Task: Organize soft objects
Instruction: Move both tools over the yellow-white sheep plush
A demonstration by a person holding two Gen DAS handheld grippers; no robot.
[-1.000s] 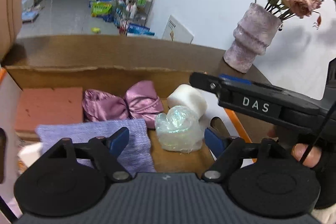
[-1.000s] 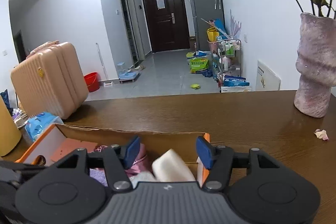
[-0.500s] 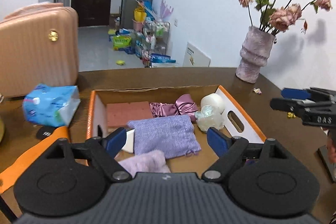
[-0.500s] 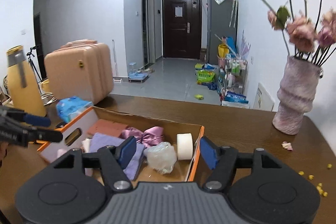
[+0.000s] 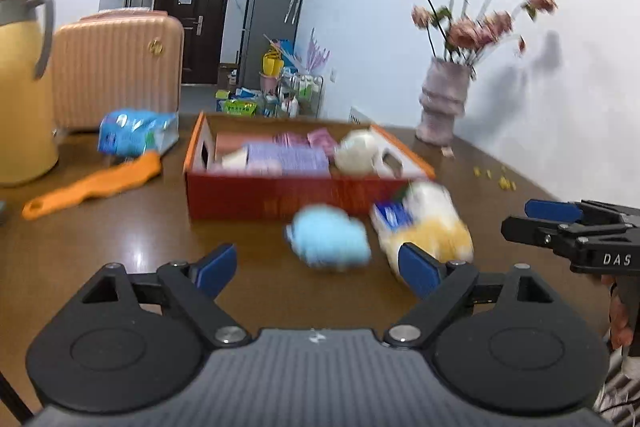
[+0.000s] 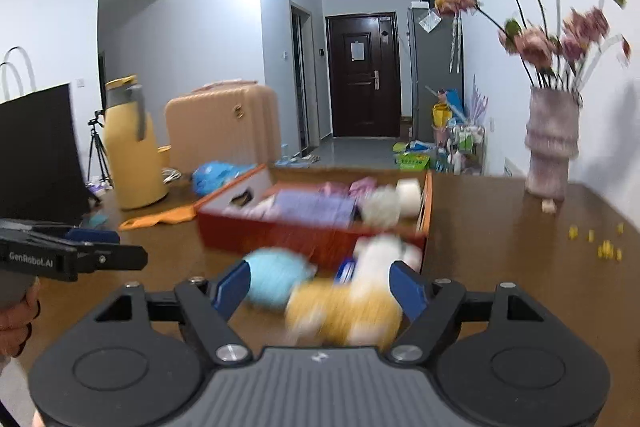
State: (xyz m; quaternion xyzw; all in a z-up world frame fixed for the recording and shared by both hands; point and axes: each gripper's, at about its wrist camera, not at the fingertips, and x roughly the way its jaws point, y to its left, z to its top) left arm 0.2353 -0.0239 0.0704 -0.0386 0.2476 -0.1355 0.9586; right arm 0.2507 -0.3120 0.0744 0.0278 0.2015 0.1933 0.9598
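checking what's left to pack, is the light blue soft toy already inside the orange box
No, the light blue soft toy lies on the table in front of the orange box, beside the yellow and white toy.

In front of me an orange box (image 5: 256,195) sits on the table, holding a lilac cloth (image 5: 286,158), pink satin pieces (image 5: 322,138) and a whitish lump (image 5: 356,153). Just outside its near wall lie a fluffy light-blue toy (image 5: 328,241) and, beside it, a yellow-and-white plush (image 5: 424,227), both blurred.
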